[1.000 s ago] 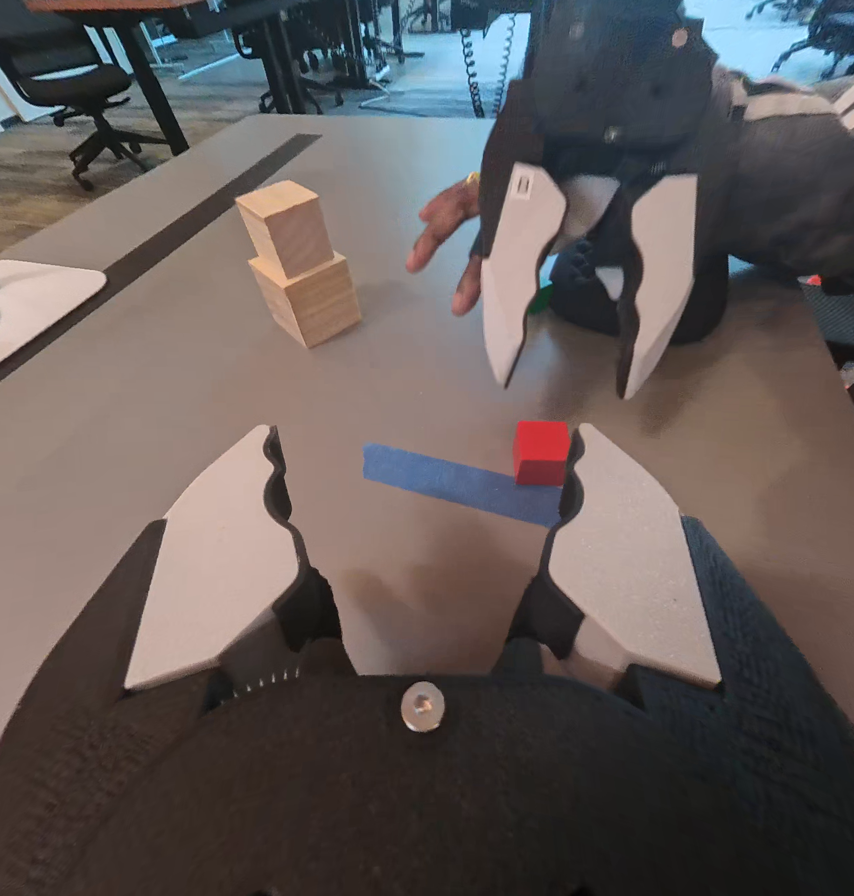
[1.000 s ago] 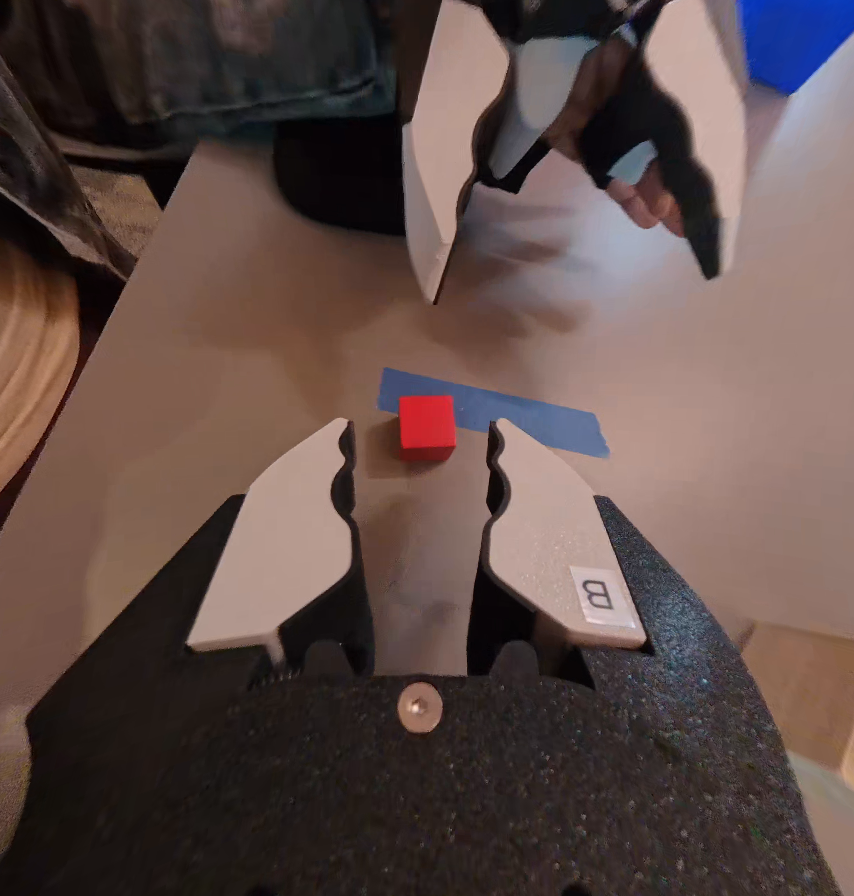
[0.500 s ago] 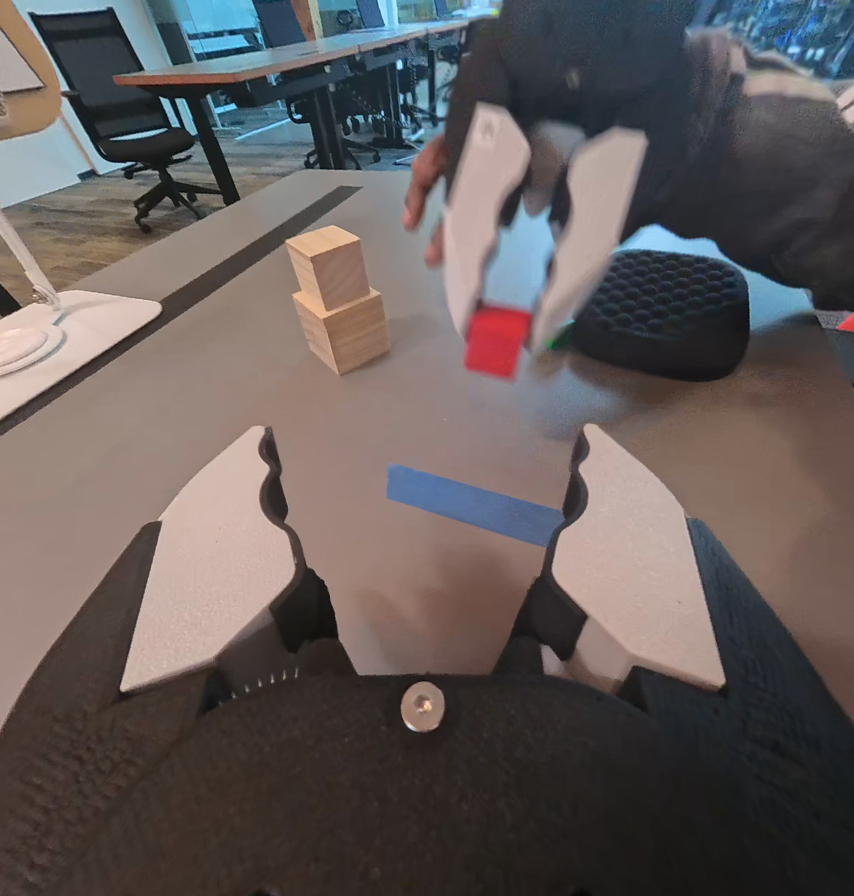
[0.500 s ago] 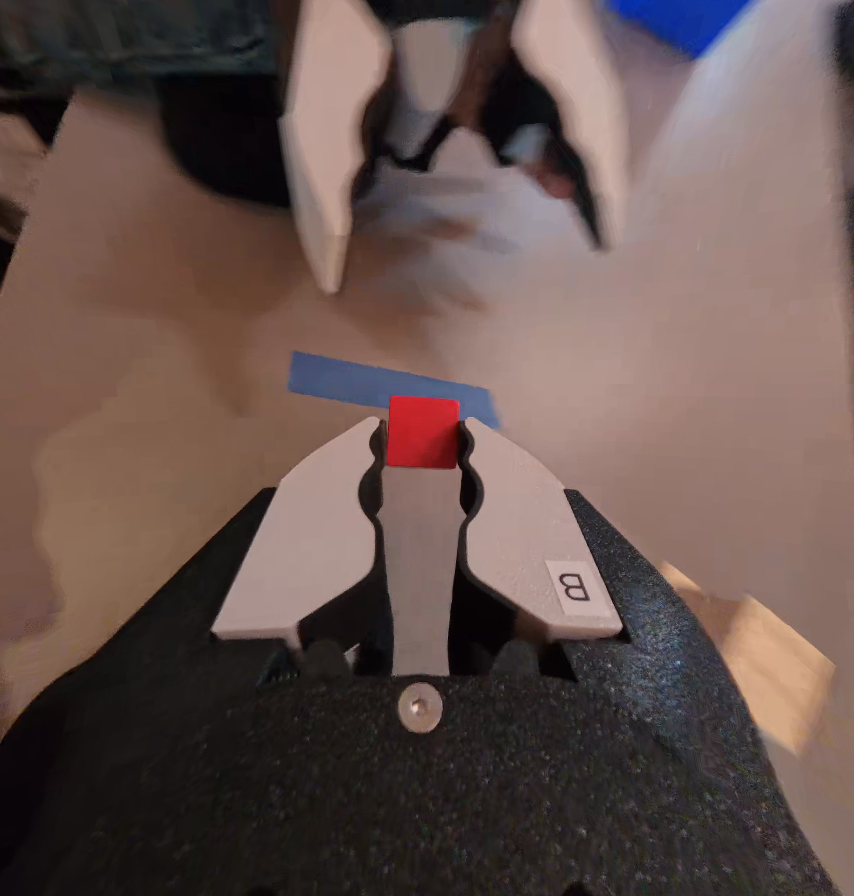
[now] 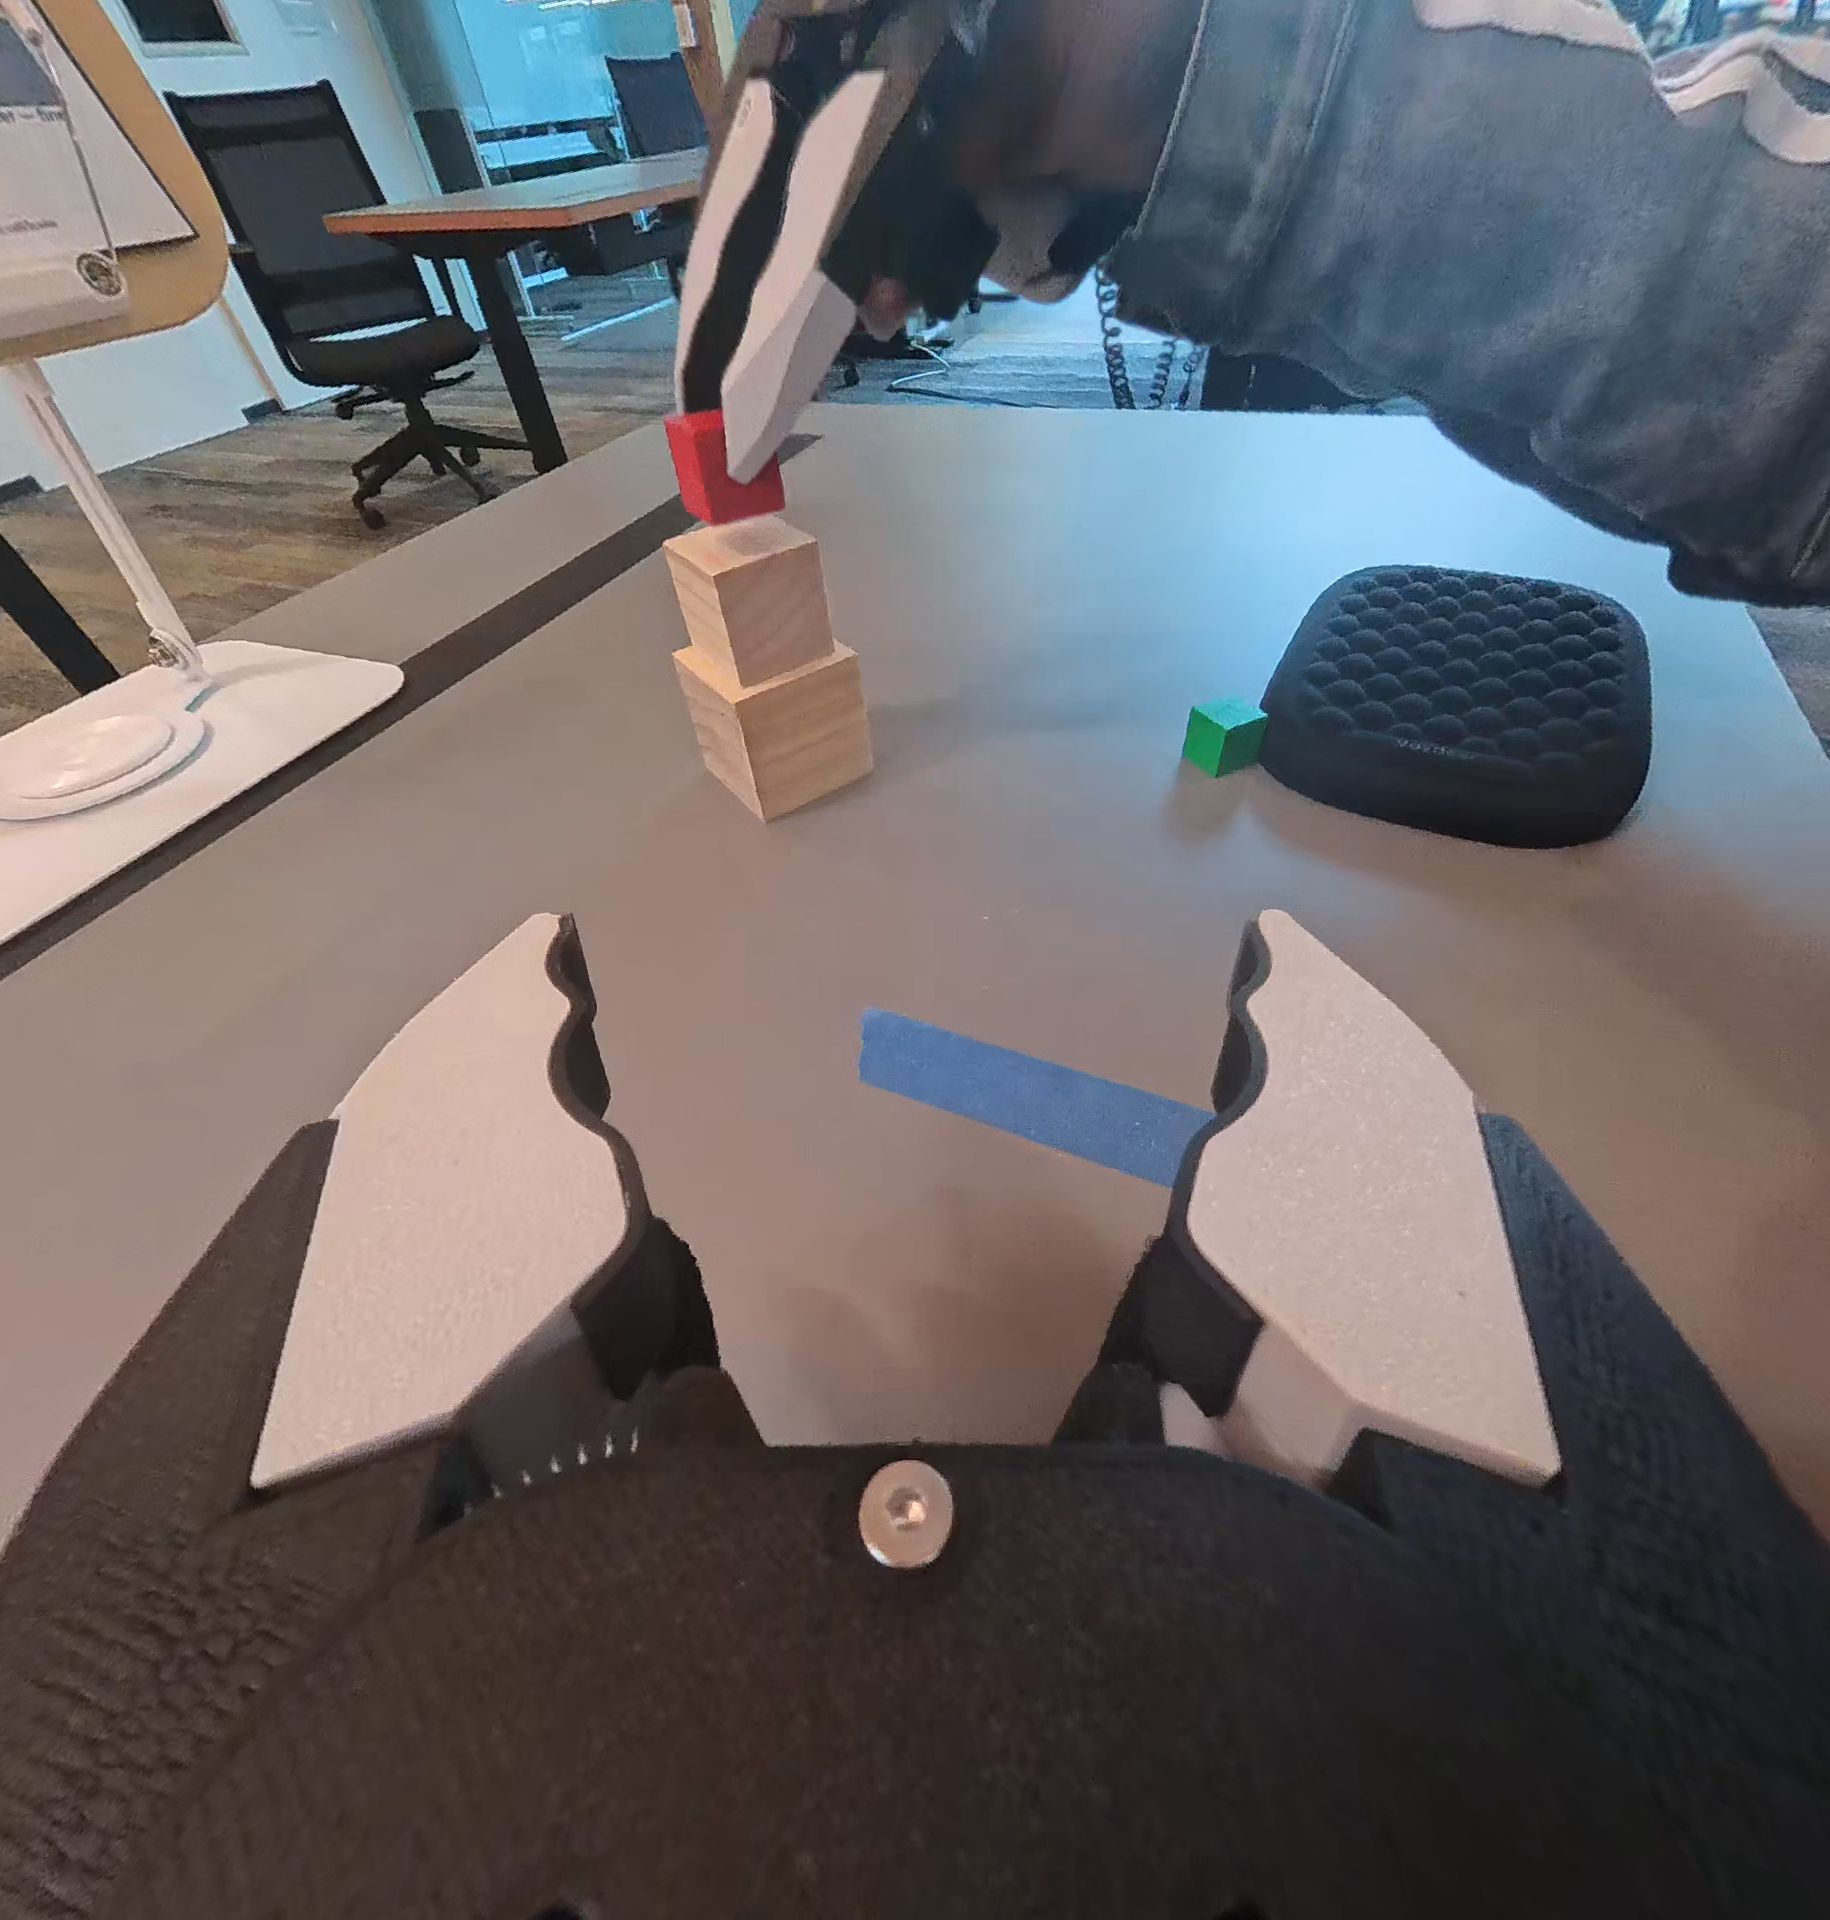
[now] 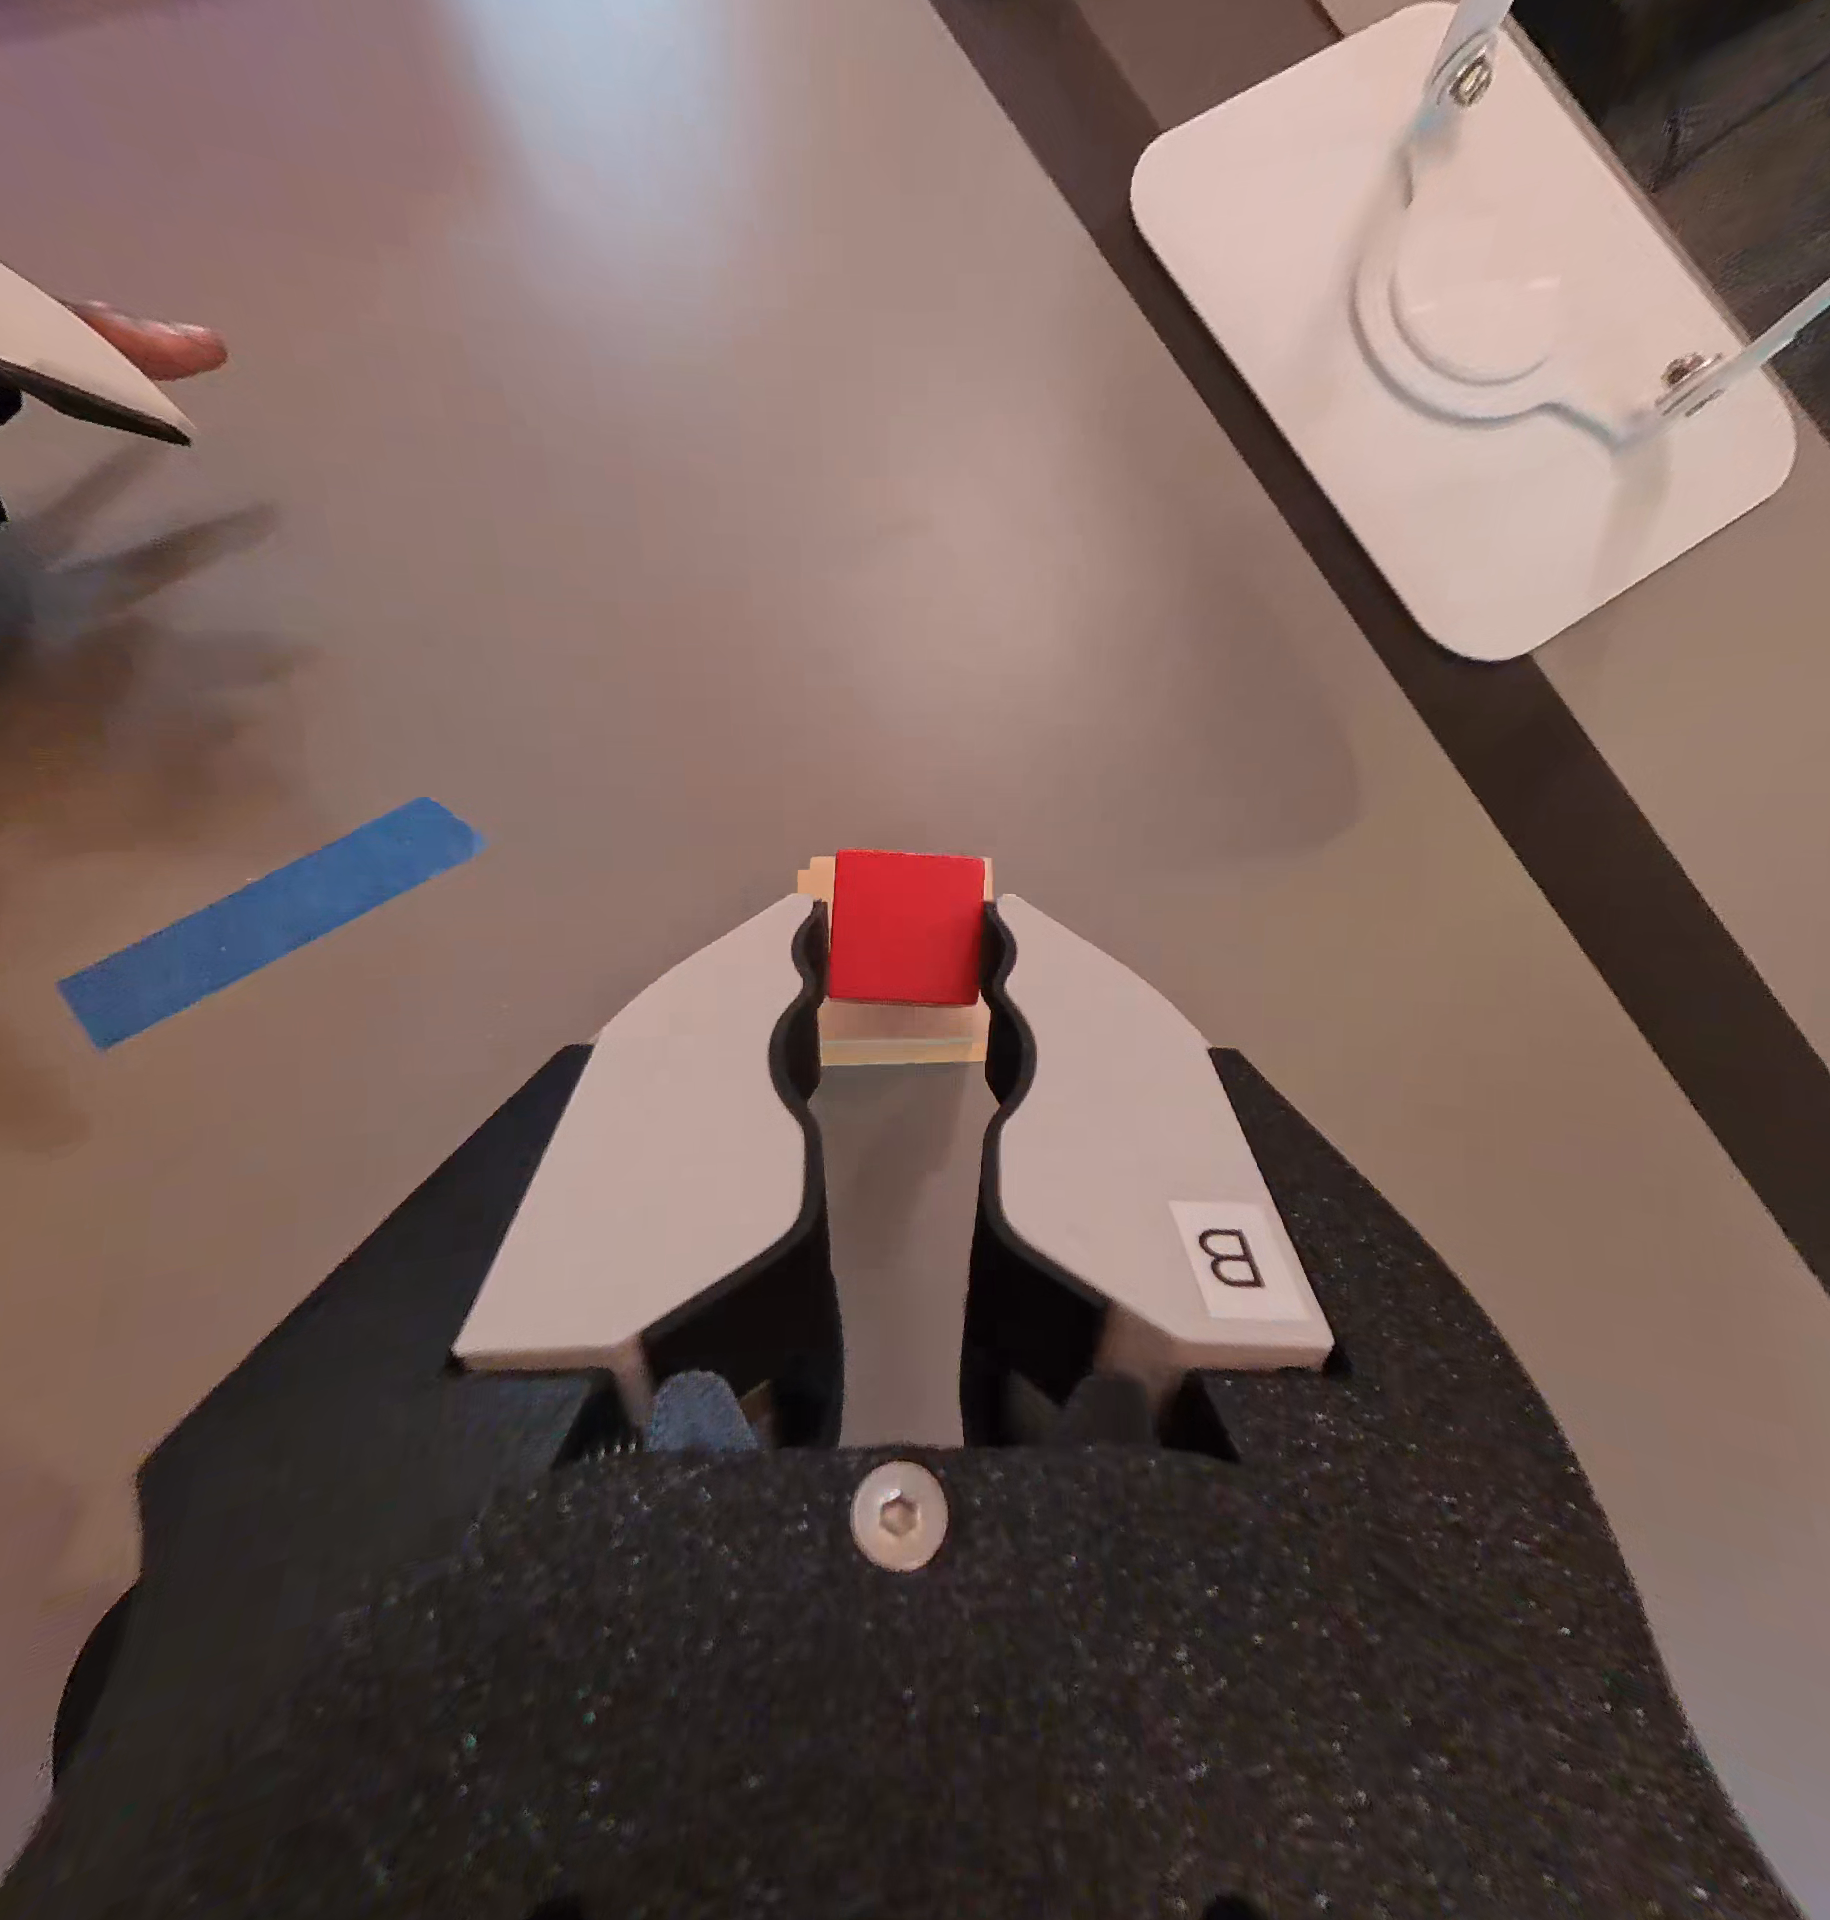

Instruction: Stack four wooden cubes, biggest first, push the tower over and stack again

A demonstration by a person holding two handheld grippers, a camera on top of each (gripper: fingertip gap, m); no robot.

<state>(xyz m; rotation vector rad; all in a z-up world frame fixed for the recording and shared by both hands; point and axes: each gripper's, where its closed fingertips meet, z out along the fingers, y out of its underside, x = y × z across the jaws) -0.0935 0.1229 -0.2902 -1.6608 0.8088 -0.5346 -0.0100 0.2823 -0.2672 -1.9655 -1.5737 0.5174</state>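
Two plain wooden cubes stand stacked on the grey table (image 5: 1046, 644): the larger one (image 5: 786, 732) below, the smaller one (image 5: 755, 603) on top. My right gripper (image 6: 903, 914) is shut on a small red cube (image 6: 906, 927) and holds it just above the stack; the left wrist view shows that cube (image 5: 722, 468) slightly clear of the top wooden cube. A small green cube (image 5: 1223, 736) lies on the table beside a black pad. My left gripper (image 5: 906, 935) is wide open and empty, low over the table near a blue tape strip (image 5: 1030, 1093).
A black textured pad (image 5: 1462, 717) lies at the right. A white lamp base (image 5: 152, 717) stands at the left beyond a dark table seam; it also shows in the right wrist view (image 6: 1462, 343). Office chairs and desks stand behind the table. Some 20 cm of space lies between my two pairs of fingers.
My right gripper closed on the red cube at the blue tape, lifted it and carried it over the two stacked wooden cubes. My left gripper stayed open and drew back a little.
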